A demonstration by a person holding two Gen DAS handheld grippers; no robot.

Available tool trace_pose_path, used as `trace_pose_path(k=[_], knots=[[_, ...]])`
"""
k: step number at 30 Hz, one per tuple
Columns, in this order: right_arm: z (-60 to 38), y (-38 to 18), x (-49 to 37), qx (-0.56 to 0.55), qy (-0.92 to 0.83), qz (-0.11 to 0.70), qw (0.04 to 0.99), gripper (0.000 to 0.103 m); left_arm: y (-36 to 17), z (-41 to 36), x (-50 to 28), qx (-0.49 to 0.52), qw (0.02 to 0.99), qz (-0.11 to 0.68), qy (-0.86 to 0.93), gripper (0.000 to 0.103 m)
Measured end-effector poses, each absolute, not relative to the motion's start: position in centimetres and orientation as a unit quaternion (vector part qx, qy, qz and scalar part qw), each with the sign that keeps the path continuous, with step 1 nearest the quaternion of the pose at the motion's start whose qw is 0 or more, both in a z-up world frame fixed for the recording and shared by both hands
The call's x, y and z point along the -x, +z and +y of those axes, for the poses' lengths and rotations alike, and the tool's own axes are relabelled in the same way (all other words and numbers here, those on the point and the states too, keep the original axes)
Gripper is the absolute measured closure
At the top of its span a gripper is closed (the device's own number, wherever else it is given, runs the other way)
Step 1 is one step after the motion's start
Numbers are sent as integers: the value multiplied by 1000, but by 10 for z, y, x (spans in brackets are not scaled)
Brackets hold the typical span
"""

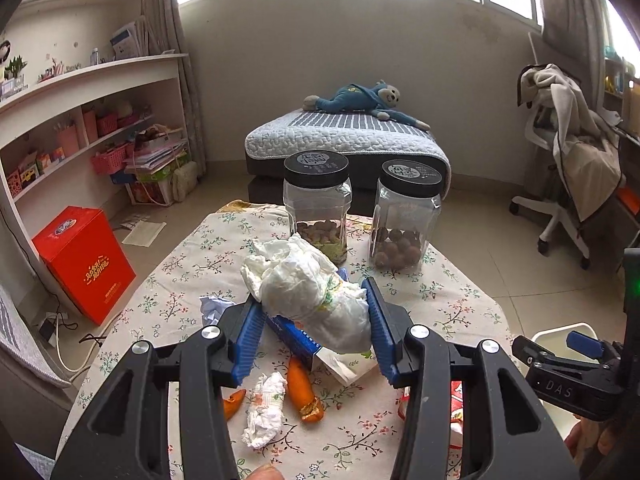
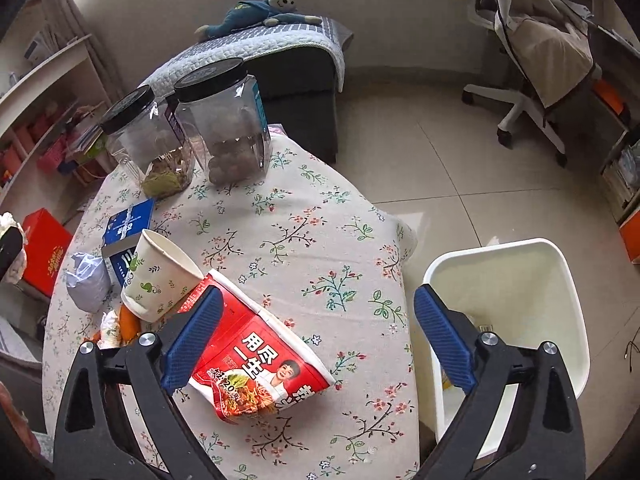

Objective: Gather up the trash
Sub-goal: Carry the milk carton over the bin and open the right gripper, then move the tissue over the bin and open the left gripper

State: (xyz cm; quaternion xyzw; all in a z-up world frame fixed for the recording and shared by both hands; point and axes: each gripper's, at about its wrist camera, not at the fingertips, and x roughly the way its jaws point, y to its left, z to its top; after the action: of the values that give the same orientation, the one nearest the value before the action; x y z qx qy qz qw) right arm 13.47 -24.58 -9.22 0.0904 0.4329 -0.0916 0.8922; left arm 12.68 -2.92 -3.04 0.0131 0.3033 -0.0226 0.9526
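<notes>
Left gripper point(image 1: 316, 328) jaws clamped on a crumpled white tissue wad point(image 1: 312, 288), lifted above the floral worktop point(image 2: 320, 216). Right gripper point(image 2: 320, 344) jaws wide, empty, hovering over the red noodle packet point(image 2: 260, 364) lying on the worktop just beside the white bin point(image 2: 560, 280). Step in hand: gathering litter. Next move likely calls for carrying the wad across to the bin, then releasing.
</notes>
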Motion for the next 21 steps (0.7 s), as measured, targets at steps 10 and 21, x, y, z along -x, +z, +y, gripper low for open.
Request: trace_pose_path(k=[10,21], knots=[[-250,-46,-110,-48,-137,346,927,7,-31,-50,-125,-18,948,311,-70,55],[-364,-12,-55,-110,-289,291,905,7,-36,-171,-110,-16,911,357,-208,54]])
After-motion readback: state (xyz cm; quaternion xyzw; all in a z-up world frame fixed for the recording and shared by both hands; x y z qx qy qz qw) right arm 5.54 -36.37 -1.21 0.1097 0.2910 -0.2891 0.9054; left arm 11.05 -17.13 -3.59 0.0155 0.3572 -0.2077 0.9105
